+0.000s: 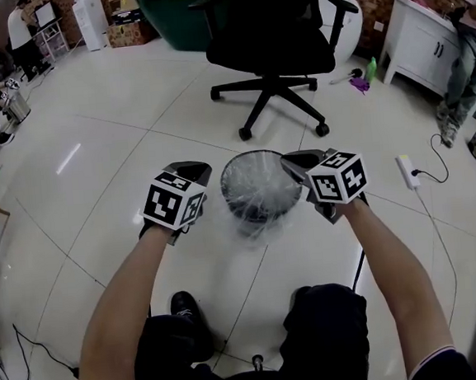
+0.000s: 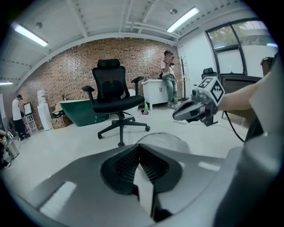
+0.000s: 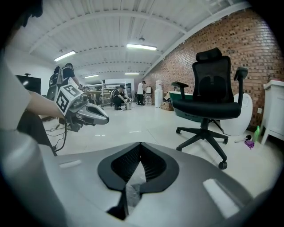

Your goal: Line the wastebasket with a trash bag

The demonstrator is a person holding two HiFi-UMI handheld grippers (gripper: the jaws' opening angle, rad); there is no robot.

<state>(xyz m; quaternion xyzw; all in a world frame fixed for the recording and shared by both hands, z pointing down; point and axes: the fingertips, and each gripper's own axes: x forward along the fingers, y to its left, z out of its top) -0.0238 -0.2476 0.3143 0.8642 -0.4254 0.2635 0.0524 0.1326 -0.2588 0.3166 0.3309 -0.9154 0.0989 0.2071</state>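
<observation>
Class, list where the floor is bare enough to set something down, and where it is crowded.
Free: the tiles left of the left gripper, and the strip between the wastebasket and the office chair. Crowded: right of the right gripper, by the power strip and white cabinet.

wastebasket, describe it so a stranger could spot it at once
Find the black chair on the white floor. Just in front of its wheels stands the wastebasket. It is round and dark, with a clear bag stretched across its mouth.
</observation>
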